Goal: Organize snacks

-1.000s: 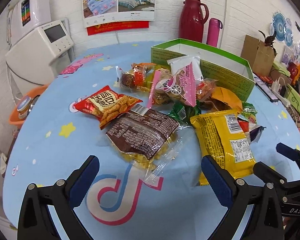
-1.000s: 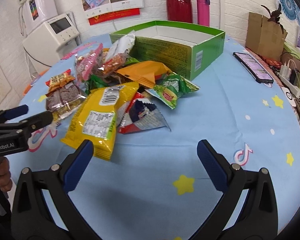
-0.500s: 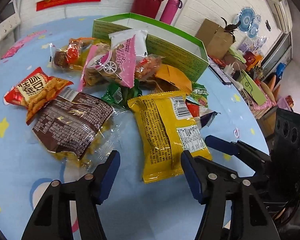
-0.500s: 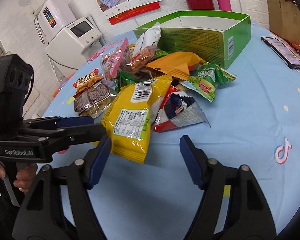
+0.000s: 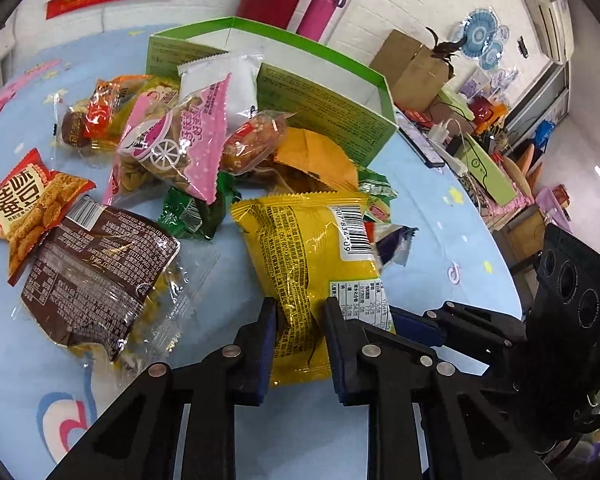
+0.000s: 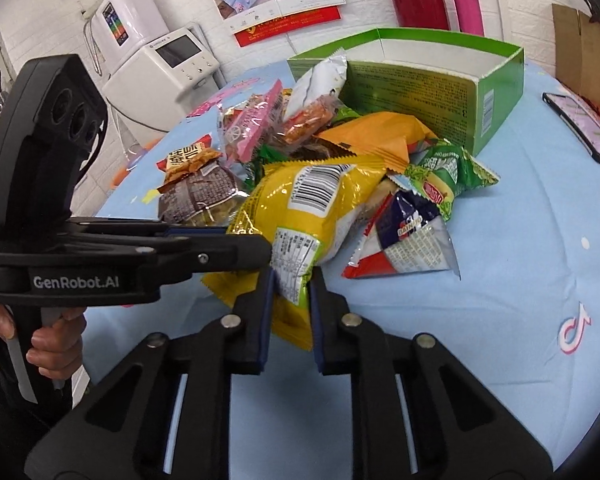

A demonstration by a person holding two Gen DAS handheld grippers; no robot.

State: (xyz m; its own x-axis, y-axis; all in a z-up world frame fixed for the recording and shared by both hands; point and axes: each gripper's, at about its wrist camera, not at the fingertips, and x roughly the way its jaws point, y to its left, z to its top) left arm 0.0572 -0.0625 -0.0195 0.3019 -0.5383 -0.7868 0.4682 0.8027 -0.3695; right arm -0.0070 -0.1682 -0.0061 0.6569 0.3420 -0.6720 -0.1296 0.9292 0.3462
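Pinching yellow snack bag [image 5: 312, 256] at lower-centre frame: left gripper [image 5: 299, 334] and right gripper [image 6: 290, 300] clamp crinkly, light, slippery near edge.

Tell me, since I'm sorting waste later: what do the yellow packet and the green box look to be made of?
The yellow packet looks like glossy plastic film: it shines, creases and crumples where the left hand-held gripper and right hand-held gripper pinch it. The green box looks like thin matt printed cardboard: stiff flat walls, sharp folded corners, white inside.
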